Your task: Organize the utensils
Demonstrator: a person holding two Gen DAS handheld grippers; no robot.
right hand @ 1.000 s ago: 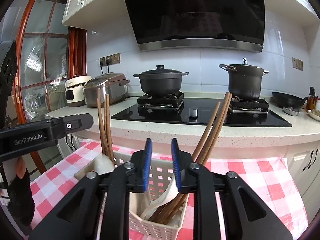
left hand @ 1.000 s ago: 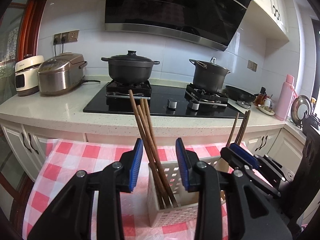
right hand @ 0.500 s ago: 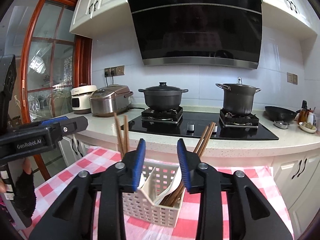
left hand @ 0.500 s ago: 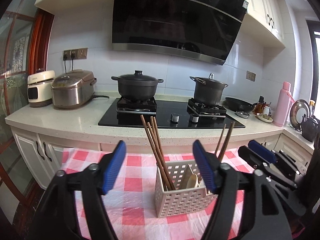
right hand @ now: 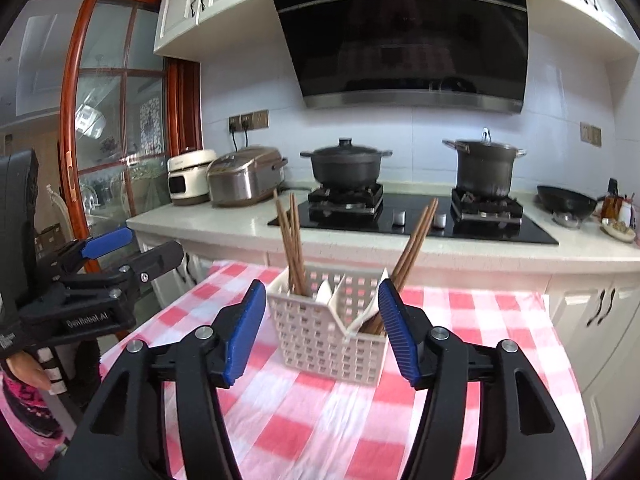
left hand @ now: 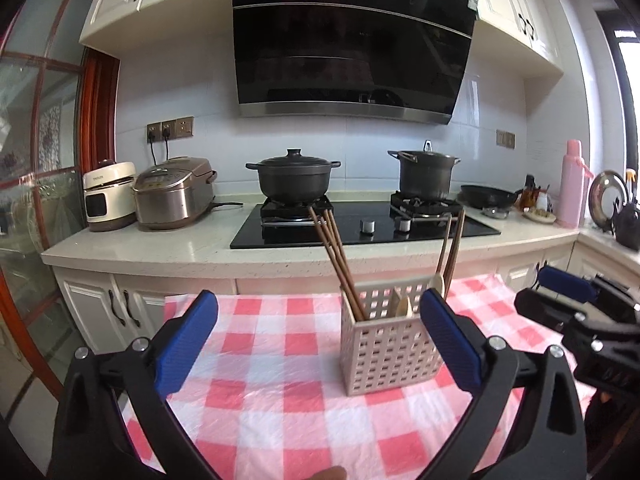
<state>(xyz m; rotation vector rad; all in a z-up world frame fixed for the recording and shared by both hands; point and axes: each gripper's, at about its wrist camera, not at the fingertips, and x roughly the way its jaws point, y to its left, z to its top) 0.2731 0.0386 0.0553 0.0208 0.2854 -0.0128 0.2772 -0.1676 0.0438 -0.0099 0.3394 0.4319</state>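
On the checked surface [left hand: 280, 400] we see the utensil basket [left hand: 390, 348] with chopsticks [left hand: 334, 252] beyond both tools; left tool [left hand: 320, 344] and right tool [right hand: 322, 330] have just been opening, wide and empty.

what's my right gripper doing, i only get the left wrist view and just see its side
Observer: The right gripper has just been opening. Its jaws stand apart with nothing between the pads, and the basket sits beyond them.
Operator: is the basket one open box inside
Observer: No, a divider splits it. In the right wrist view, chopsticks stand to its left and more lean out on its right.
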